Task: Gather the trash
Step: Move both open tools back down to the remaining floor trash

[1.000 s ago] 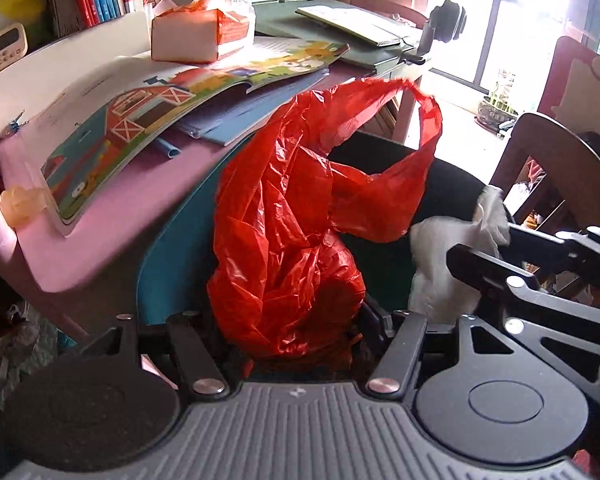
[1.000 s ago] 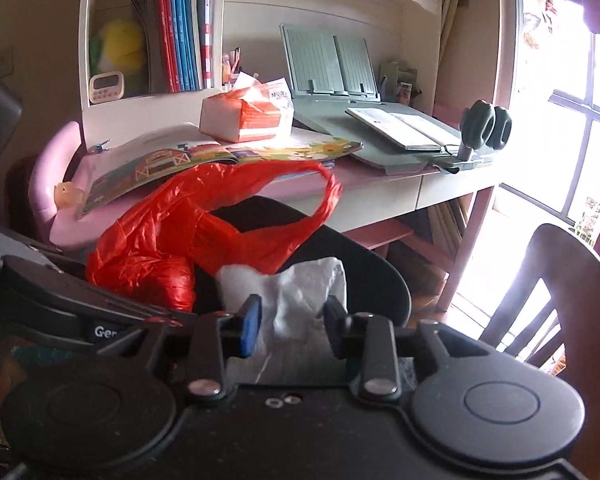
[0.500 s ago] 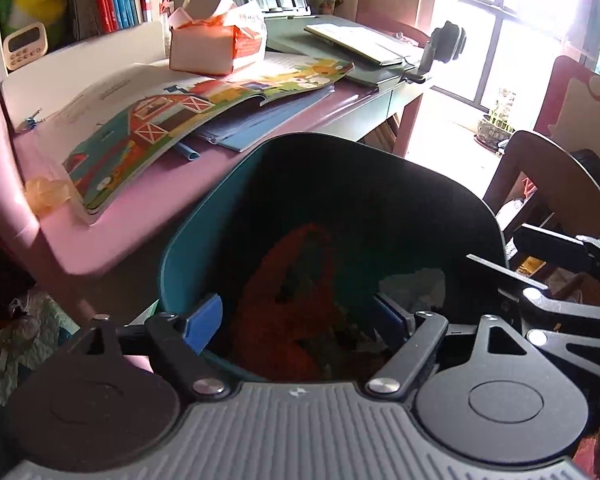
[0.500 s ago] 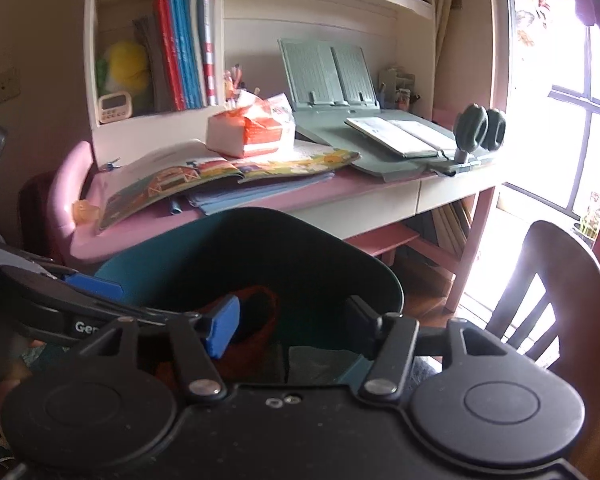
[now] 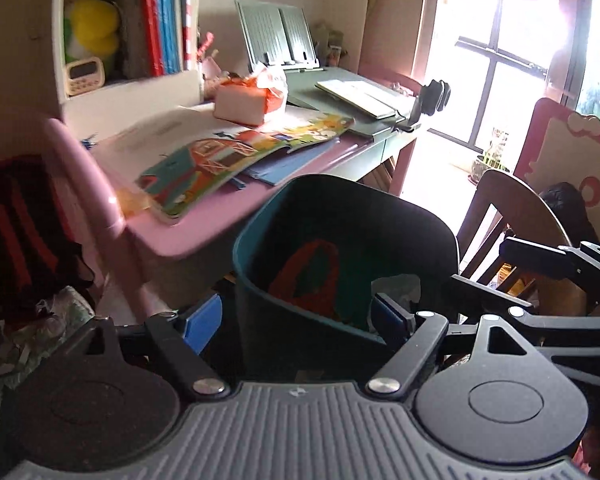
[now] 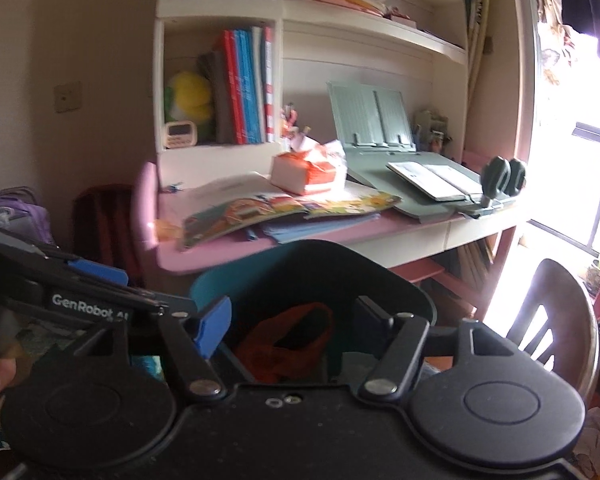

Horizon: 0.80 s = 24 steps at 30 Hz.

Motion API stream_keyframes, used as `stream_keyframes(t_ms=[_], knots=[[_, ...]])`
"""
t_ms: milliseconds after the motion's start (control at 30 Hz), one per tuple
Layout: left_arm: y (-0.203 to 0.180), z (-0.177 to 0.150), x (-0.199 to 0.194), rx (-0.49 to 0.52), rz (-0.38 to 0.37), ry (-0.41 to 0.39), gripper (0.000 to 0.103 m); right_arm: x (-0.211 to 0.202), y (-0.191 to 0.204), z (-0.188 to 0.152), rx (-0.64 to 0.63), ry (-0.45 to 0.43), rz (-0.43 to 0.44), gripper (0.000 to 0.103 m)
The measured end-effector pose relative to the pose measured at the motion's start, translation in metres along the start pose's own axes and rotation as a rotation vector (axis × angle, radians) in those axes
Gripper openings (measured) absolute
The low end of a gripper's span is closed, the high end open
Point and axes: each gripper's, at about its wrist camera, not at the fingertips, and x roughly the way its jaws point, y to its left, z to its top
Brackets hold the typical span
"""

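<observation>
A teal trash bin (image 5: pixel 260 248) stands in front of the pink desk. A red plastic bag (image 5: pixel 300 280) lies inside it, with a pale crumpled bag (image 5: pixel 400 284) beside it on the right. My left gripper (image 5: pixel 296 316) hangs open above the bin's near rim, with nothing between its blue pads. In the right wrist view the same bin (image 6: pixel 400 284) holds the red bag (image 6: pixel 288 344). My right gripper (image 6: pixel 292 318) is above it, its jaws opening and empty. Each gripper shows at the edge of the other's view: the right gripper (image 5: pixel 540 264) and the left gripper (image 6: pixel 96 276).
The pink desk (image 6: pixel 220 252) carries an open picture book (image 6: pixel 260 212), a tissue pack (image 6: pixel 308 172) and a grey book stand (image 6: pixel 380 120). A bookshelf rises behind it. A wooden chair (image 6: pixel 552 312) stands at the right by the bright window. Bags and clutter lie on the floor at the left.
The left gripper let go of the red bag and the right of the pale bag, and both dropped into the bin. Both grippers opened and drew back and upward.
</observation>
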Motion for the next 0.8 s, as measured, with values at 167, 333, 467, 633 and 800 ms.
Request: stream_keyframes(t_ms=[167, 333, 467, 633, 800], knots=[[0.024, -0.023, -0.040, -0.014, 0.013, -0.018, 0.082, -0.019, 0.026, -0.001, -0.012, -0.008, 0.090, 0.070], [0.053, -0.053, -0.072, -0.030, 0.046, -0.028, 0.086, -0.027, 0.063, -0.008, -0.028, 0.001, 0.186, 0.071], [0.084, -0.083, -0.095, -0.054, 0.090, -0.037, 0.096, -0.025, 0.102, -0.019, -0.054, 0.027, 0.274, 0.072], [0.132, -0.129, -0.114, -0.101, 0.142, -0.022, 0.099, -0.014, 0.155, -0.041, -0.089, 0.076, 0.400, 0.072], [0.185, -0.176, -0.121, -0.147, 0.204, 0.017, 0.100, 0.009, 0.207, -0.066, -0.098, 0.141, 0.495, 0.073]])
